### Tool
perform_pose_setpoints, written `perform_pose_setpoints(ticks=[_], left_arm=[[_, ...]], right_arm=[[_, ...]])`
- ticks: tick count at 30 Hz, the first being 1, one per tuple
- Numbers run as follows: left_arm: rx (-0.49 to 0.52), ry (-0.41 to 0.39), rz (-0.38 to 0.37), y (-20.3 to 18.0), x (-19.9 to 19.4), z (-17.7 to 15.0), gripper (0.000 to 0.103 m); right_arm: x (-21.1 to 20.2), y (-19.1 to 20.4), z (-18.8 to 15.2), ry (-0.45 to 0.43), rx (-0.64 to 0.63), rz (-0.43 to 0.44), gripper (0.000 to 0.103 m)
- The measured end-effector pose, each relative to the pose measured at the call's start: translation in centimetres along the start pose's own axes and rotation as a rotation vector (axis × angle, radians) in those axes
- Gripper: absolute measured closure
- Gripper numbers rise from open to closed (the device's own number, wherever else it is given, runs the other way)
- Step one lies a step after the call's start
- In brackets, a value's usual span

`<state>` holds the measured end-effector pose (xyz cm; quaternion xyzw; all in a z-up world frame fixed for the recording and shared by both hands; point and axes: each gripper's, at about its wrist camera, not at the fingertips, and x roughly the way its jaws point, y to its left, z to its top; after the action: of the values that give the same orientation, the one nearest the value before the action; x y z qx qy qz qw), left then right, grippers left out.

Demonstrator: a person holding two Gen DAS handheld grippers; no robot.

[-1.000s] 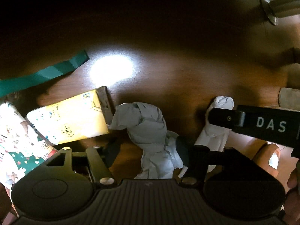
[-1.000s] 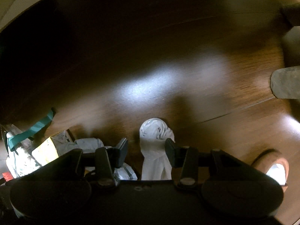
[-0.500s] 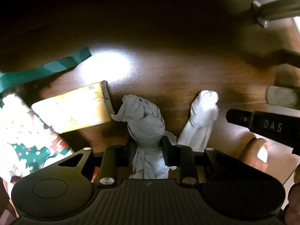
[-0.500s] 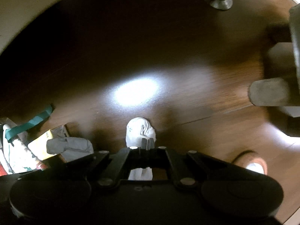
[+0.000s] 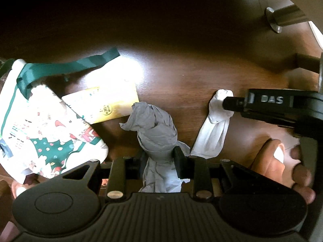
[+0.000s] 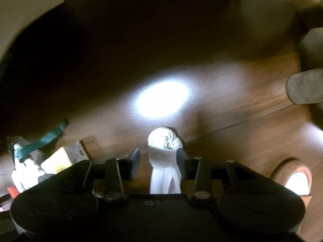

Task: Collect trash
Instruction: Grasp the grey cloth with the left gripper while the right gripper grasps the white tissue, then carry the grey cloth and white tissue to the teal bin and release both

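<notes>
A crumpled grey tissue wad (image 5: 156, 129) lies on the dark wood floor; my left gripper (image 5: 159, 156) is shut on it, both pads pressing its lower part. A twisted white tissue (image 5: 215, 127) lies to its right. In the right wrist view the white tissue (image 6: 164, 157) sits between my right gripper's (image 6: 158, 156) parted jaws, close to the right pad, not squeezed. The right gripper also shows in the left wrist view (image 5: 230, 102), beside the white tissue's top. A yellow carton (image 5: 105, 104) lies left of the grey wad.
A white Christmas-print bag (image 5: 46, 133) with a green ribbon (image 5: 66, 66) lies at the left. Metal furniture feet (image 5: 282, 18) and a wooden leg (image 6: 304, 86) stand on the floor at the right. My fingers (image 5: 286, 161) show at the right edge.
My left gripper stays shut on the grey wad. My right gripper, shut half a second ago, has opened around the white tissue. Both views have shifted slightly.
</notes>
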<state>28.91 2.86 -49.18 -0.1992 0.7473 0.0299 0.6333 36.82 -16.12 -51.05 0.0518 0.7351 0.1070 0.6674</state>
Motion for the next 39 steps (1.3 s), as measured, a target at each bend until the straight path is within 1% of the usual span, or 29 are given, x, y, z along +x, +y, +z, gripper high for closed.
perform_pose_setpoints(ticks=[2, 5, 9, 12, 14, 15, 18, 20, 22, 26, 31, 34, 39], left_arm=[[0.004, 0.007, -0.007, -0.2, 0.5, 0.1, 0.075], [0.008, 0.020, -0.020, -0.6, 1.4, 0.3, 0.075], [0.017, 0.036, -0.028, -1.0, 2.1, 0.4, 0.075], [0.020, 0.039, -0.034, -1.3, 2.3, 0.4, 0.075], [0.020, 0.038, -0.035, -1.3, 2.2, 0.4, 0.075], [0.019, 0.035, -0.035, -1.4, 2.1, 0.4, 0.075], [0.021, 0.022, -0.029, -1.4, 1.4, 0.3, 0.075], [0.017, 0.010, -0.027, -1.4, 0.5, 0.3, 0.075], [0.013, -0.004, -0.027, -1.2, -0.6, 0.2, 0.075], [0.013, -0.044, -0.027, -1.4, -3.6, -0.4, 0.075], [0.027, -0.125, -0.037, -2.2, -8.9, -1.8, 0.075], [0.033, -0.184, -0.047, -2.6, -12.6, -3.0, 0.075], [0.042, -0.274, -0.055, -3.4, -18.2, -5.4, 0.075]], right_arm=[[1.1, -0.1, 0.3, 0.025, -0.004, -0.003, 0.062], [2.1, 0.4, 0.2, 0.034, -0.021, -0.023, 0.061], [3.3, 0.8, -0.1, 0.025, -0.036, -0.045, 0.061], [3.2, 0.9, -0.5, -0.003, -0.051, -0.045, 0.063], [3.1, 1.2, -0.7, -0.010, -0.067, -0.057, 0.071], [2.8, 1.4, -0.9, -0.011, -0.081, -0.073, 0.083], [2.1, 2.3, -1.3, -0.022, -0.107, -0.100, 0.086], [0.9, 2.9, -1.4, -0.039, -0.121, -0.094, 0.086], [-0.7, 3.4, -1.5, -0.056, -0.135, -0.108, 0.086], [-5.1, 4.3, -2.1, -0.099, -0.137, -0.093, 0.086], [-11.1, 5.5, -3.7, -0.161, -0.163, -0.090, 0.086], [-15.2, 5.9, -4.8, -0.217, -0.176, -0.075, 0.086], [-21.7, 5.9, -8.0, -0.307, -0.208, -0.055, 0.086]])
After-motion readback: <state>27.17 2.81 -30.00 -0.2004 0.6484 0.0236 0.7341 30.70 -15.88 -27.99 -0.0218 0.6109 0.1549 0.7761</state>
